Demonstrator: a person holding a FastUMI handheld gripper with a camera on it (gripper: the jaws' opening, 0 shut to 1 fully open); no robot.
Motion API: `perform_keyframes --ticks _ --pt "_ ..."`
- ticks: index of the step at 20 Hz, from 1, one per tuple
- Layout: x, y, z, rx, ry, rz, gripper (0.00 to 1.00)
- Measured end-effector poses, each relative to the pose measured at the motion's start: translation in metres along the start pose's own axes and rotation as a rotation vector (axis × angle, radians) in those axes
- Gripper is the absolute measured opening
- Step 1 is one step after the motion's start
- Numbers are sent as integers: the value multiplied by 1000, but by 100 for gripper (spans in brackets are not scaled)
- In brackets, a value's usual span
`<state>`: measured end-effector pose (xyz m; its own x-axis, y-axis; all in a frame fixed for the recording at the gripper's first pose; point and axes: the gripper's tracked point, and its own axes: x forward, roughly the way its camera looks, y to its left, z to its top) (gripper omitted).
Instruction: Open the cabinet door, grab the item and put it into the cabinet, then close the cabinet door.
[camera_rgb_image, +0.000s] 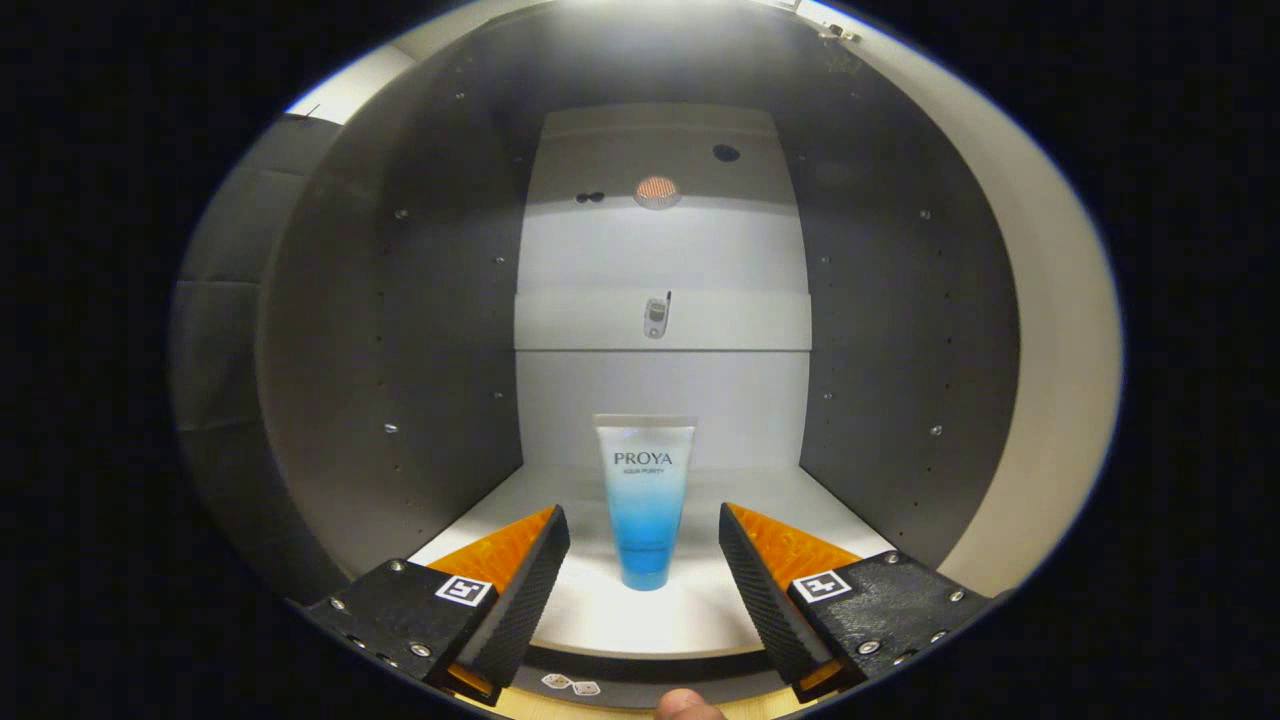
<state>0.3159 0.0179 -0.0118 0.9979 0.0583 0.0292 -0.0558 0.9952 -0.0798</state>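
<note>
the blue-and-white cosmetic tube (645, 500) stands upright on its cap on the cabinet floor (780, 500), its long axis vertical, and it lies straight ahead of the gripper (644, 535), centred on the line between the two fingers. the jaws are spread wide, with open air on both sides of the tube; neither finger touches it. the fingertips reach about level with the tube's lower part, so the tube sits just at or slightly beyond the mouth of the gripper rather than deep between the fingers.

the tube is already inside the cabinet, near the front of the pale shelf floor, well apart from the back panel (660, 250) and roughly midway between the grey side walls (440, 350). judging from this, the placing step looks done and what remains is to draw the gripper straight back out and shut the door; the door itself cannot be made out clearly here. the move turns on keeping the fingers parallel to the tube as they leave, since a tall narrow tube on a small cap would likely tip at a sideways nudge.

a small object lies on a ledge at the back (656, 317), too small to name. below the fingers a fingertip (688, 706) of the person shows.
</note>
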Motion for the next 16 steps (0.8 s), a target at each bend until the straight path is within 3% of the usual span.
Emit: perform_keyframes --ticks 3,6,16 --pt "-35 12 13 -22 -48 13 93" --pt "-72 23 9 -23 -4 25 93" --pt "-222 30 37 86 6 -23 93"
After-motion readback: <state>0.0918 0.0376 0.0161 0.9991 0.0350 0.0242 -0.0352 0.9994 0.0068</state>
